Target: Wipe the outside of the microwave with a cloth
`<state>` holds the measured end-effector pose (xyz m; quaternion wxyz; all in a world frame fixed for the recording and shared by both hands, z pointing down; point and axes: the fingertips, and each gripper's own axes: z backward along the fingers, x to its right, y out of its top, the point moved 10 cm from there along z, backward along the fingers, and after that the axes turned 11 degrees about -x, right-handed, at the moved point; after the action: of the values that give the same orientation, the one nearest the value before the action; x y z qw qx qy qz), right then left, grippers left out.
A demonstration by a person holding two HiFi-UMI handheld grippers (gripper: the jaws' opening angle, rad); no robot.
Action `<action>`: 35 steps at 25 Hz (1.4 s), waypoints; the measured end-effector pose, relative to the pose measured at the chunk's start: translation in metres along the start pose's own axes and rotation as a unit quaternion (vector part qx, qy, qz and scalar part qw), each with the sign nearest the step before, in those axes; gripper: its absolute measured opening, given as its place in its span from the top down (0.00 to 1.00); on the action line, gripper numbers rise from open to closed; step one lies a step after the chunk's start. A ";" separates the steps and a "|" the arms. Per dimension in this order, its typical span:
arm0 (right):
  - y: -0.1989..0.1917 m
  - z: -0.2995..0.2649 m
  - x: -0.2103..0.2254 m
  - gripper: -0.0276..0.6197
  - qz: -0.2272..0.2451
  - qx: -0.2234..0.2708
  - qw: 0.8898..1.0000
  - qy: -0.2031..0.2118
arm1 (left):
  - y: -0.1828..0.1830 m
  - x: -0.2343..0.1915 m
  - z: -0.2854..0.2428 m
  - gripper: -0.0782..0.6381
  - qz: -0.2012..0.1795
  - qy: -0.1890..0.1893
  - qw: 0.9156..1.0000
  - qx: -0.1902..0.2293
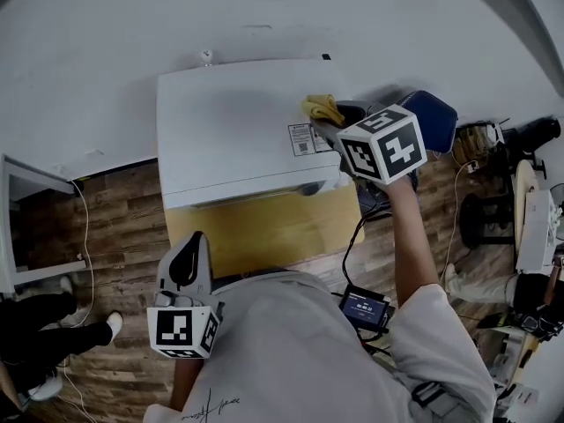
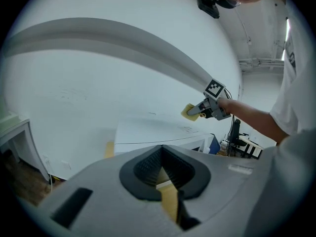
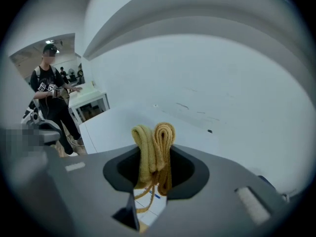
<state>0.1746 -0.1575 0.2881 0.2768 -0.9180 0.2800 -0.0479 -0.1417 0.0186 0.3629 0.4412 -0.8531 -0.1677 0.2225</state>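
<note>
Two grippers show in the head view. The right gripper (image 1: 328, 122), at upper centre, holds a yellow cloth (image 1: 322, 107) over the right edge of the white microwave (image 1: 238, 130). The left gripper (image 1: 188, 263) hangs at lower left, apart from it.

Left gripper view: jaws pressed together on nothing, microwave at centre beyond.

Right gripper view: jaws clamp the folded cloth at centre; a person (image 3: 52, 90) stands at upper left.

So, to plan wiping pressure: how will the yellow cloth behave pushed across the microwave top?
Probably floppy: the cloth bunches in soft folds in the right gripper, so it may drag or roll under. It looks light, with loose threads hanging, which might snag. The microwave top looks smooth, so sliding seems likely.
</note>
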 end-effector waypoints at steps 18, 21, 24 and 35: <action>-0.080 -0.002 0.056 0.77 0.004 -0.121 0.984 -0.130 | -0.004 0.013 -0.007 0.90 -0.009 -0.008 1.000 0.001; -0.082 -0.009 0.051 0.77 0.007 -0.128 0.983 -0.129 | -0.004 0.014 -0.006 0.90 -0.008 -0.007 1.000 0.003; -0.083 -0.013 0.045 0.77 0.007 -0.126 0.983 -0.134 | -0.004 0.014 -0.006 0.90 -0.010 -0.007 1.000 0.003; -0.077 -0.015 0.023 0.77 0.007 -0.113 0.986 -0.124 | -0.005 0.019 -0.005 0.90 -0.012 -0.011 1.000 0.007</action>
<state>0.2277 -0.1240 0.3406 0.2037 -0.9402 0.2540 0.1000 -0.1232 0.0267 0.3649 0.4474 -0.8457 -0.1810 0.2279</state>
